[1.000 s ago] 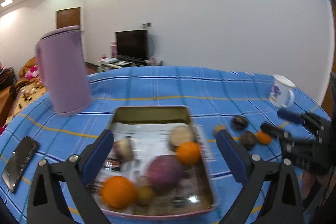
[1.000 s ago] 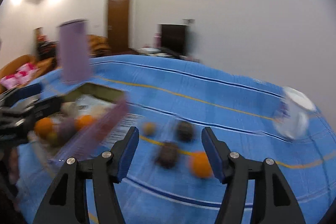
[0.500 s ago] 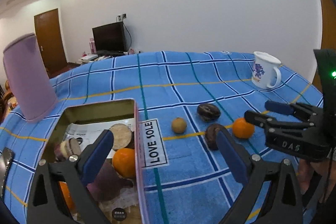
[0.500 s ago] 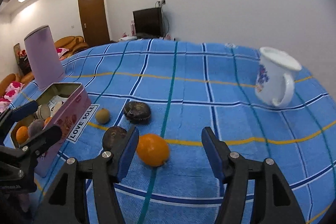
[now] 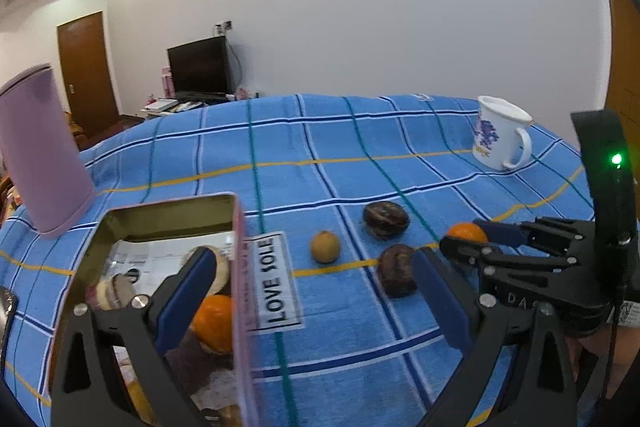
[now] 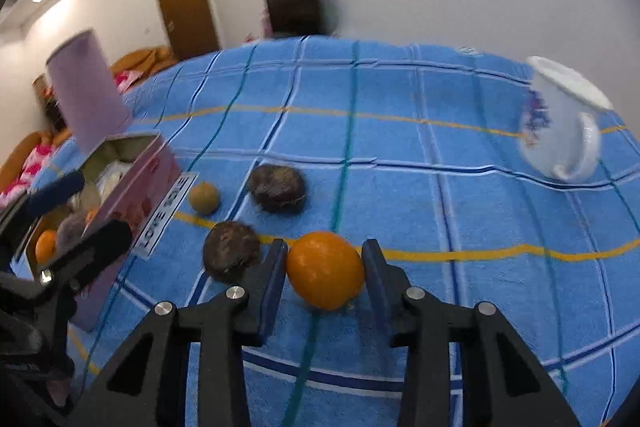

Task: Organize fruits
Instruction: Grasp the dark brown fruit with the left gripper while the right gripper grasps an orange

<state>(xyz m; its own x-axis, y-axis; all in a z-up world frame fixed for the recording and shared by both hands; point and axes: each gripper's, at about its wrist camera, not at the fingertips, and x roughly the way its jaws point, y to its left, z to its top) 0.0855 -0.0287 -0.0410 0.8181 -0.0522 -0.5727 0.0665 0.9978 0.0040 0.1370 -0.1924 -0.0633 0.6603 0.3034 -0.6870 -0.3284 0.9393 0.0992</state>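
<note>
An orange (image 6: 325,269) lies on the blue checked cloth between the fingers of my right gripper (image 6: 325,273), whose jaws have closed in around it and seem to touch both sides; it also shows in the left wrist view (image 5: 467,231). Two dark brown fruits (image 6: 231,255) (image 6: 279,187) and a small tan fruit (image 6: 204,198) lie to its left. A pink tin (image 5: 240,291) at the left holds oranges and other fruits. My left gripper (image 5: 316,299) is open and empty, hovering by the tin's right wall.
A white mug (image 6: 564,123) stands at the far right. A tall pink cup (image 5: 40,151) stands behind the tin. A "LOVE SOLE" label (image 5: 274,283) lies beside the tin. A phone edge (image 5: 6,315) shows at far left.
My right gripper has moved forward and narrowed around the orange. My left gripper has swung right from over the tin to its right edge.
</note>
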